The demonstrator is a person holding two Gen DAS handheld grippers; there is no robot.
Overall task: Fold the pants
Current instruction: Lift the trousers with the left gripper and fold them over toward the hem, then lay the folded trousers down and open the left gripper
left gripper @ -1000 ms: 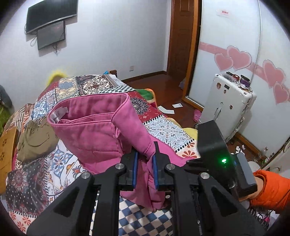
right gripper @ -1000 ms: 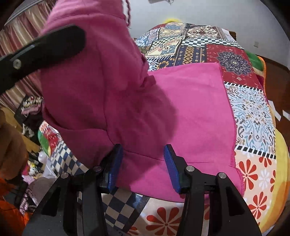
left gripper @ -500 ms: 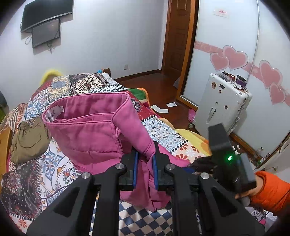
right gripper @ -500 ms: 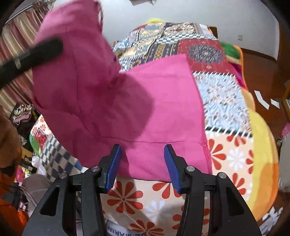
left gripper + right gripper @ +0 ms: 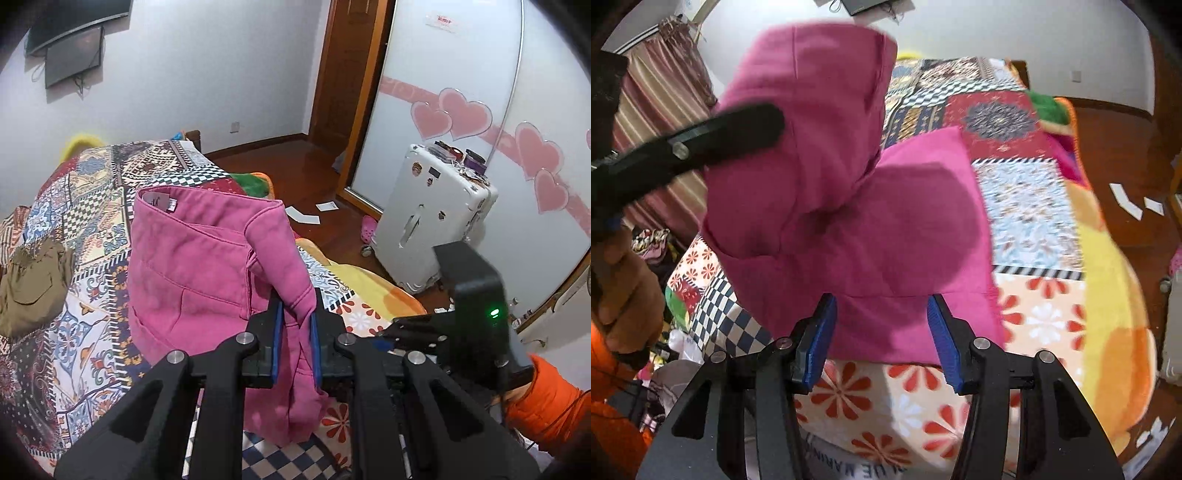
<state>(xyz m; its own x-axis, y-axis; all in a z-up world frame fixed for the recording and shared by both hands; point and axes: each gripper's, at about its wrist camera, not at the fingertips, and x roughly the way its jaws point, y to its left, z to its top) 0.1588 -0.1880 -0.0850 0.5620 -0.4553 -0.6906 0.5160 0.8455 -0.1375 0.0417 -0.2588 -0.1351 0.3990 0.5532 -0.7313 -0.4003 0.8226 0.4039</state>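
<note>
The pink pants (image 5: pixel 192 277) lie on the patchwork bed, waistband end lifted. My left gripper (image 5: pixel 294 334) is shut on a fold of the pink fabric near the waistband and holds it up above the bed. In the right wrist view the pants (image 5: pixel 886 236) hang from the left gripper, whose black finger (image 5: pixel 701 140) crosses at the left, while the lower part lies flat. My right gripper (image 5: pixel 881 336) is open, its blue pads on either side of the near hem, holding nothing. The right gripper's body (image 5: pixel 476 314) shows at the right of the left wrist view.
The patchwork quilt (image 5: pixel 74 206) covers the bed. An olive garment (image 5: pixel 33 284) lies at its left. A white suitcase (image 5: pixel 432 221) stands on the wooden floor by the mirrored wardrobe. Papers (image 5: pixel 303 216) lie on the floor. Striped curtains (image 5: pixel 665 92) hang beyond the bed.
My left gripper has lifted the pants' waistband end higher and further over. My right gripper has drawn back toward the near hem, staying open.
</note>
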